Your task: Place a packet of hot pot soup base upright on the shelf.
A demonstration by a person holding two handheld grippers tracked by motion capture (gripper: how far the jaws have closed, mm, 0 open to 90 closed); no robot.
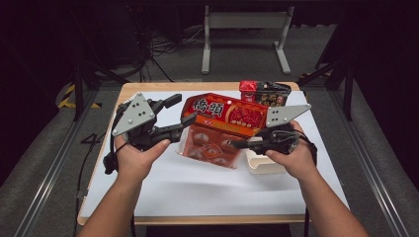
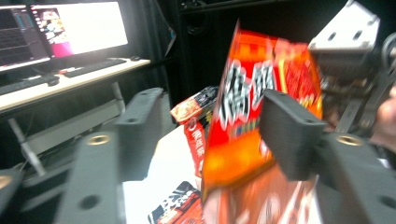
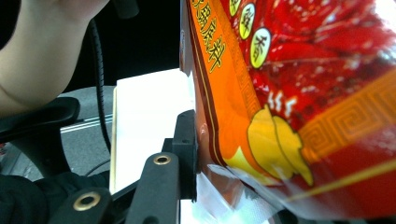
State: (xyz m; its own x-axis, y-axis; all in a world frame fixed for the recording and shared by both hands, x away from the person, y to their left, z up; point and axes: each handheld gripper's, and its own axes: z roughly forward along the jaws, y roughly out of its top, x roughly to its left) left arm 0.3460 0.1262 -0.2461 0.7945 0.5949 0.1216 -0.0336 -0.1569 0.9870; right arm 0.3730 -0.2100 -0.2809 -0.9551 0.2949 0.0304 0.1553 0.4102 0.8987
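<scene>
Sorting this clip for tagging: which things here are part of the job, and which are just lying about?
In the job:
red snack bag, held up off the table
right tongs, gripping the bag
left tongs, open at the bag's edge

Lying about:
dark packet at the far edge
white tray under the right hand

I find the near strip of the white sheet [image 1: 197,190] open for passage. Ahead, the red snack bag [image 1: 222,116] blocks the centre; a cream tray [image 1: 262,165] sits at right, and dark snack packs [image 1: 267,93] line the far edge.
</scene>
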